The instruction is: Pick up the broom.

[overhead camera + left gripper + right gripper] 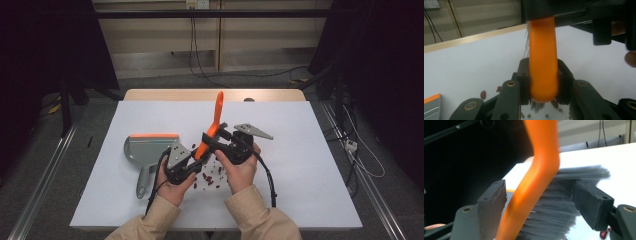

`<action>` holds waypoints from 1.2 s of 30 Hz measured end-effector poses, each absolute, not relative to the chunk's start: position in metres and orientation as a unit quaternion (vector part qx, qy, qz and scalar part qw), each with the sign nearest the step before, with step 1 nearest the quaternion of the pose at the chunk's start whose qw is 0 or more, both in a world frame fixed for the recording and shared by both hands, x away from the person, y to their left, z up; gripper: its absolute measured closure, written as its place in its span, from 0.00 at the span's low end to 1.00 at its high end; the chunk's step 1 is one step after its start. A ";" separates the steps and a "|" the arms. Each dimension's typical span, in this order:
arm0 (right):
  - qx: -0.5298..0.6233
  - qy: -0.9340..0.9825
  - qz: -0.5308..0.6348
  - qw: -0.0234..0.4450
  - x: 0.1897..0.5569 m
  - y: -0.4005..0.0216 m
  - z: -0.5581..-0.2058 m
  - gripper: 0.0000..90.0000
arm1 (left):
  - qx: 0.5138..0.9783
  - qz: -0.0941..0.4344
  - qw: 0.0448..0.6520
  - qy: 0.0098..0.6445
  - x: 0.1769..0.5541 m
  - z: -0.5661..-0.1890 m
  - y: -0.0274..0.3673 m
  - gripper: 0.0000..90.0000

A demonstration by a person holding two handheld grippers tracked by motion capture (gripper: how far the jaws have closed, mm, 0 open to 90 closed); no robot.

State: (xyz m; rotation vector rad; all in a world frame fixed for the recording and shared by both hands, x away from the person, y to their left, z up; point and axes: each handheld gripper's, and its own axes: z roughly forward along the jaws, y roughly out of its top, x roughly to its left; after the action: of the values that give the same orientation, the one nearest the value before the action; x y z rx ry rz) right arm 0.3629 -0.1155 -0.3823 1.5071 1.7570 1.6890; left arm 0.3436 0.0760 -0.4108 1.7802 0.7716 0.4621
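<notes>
We are in the middle of passing the orange brush from one gripper to the other, ahead of sweeping the scattered red beans into the dustpan. The brush stands nearly upright above the beans, its handle pointing away from us and its grey bristles low, just right of the dustpan. Our left gripper is clamped firmly on the brush's orange body near the lower end; in the left gripper view the black pads press on both sides of it. Our right gripper sits a little higher on the brush, its jaws standing apart around the handle and bristles with a visible gap on each side, so it is not gripping. Both hands meet close together right of the dustpan, forearms coming in from our side of the table, the grippers angled towards each other. Next, we judge, the right gripper should draw clear, and the left should tilt the bristles down behind the beans and sweep towards the dustpan's orange lip.
</notes>
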 end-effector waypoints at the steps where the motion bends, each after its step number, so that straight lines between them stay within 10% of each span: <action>1: 0.522 0.607 0.583 0.140 0.363 -0.113 -0.383 0.30 | 0.747 0.197 0.545 0.325 0.343 -0.410 0.076 0.79; 14: 0.579 0.574 0.575 0.064 0.368 -0.112 -0.379 0.62 | 0.770 0.263 0.521 0.259 0.327 -0.408 0.059 0.71; 19: 0.579 0.567 0.585 0.023 0.371 -0.115 -0.375 0.75 | 0.777 0.254 0.510 0.269 0.332 -0.414 0.055 0.55; 36: 0.539 0.640 0.532 0.133 0.374 -0.182 -0.351 0.78 | 0.763 0.175 0.549 0.294 0.346 -0.404 0.079 0.15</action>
State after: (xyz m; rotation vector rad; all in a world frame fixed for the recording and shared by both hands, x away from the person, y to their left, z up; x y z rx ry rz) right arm 0.3737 -0.1820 -0.3512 1.5631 1.8560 1.5418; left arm 0.3456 0.0790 -0.4040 1.8066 0.6958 0.4141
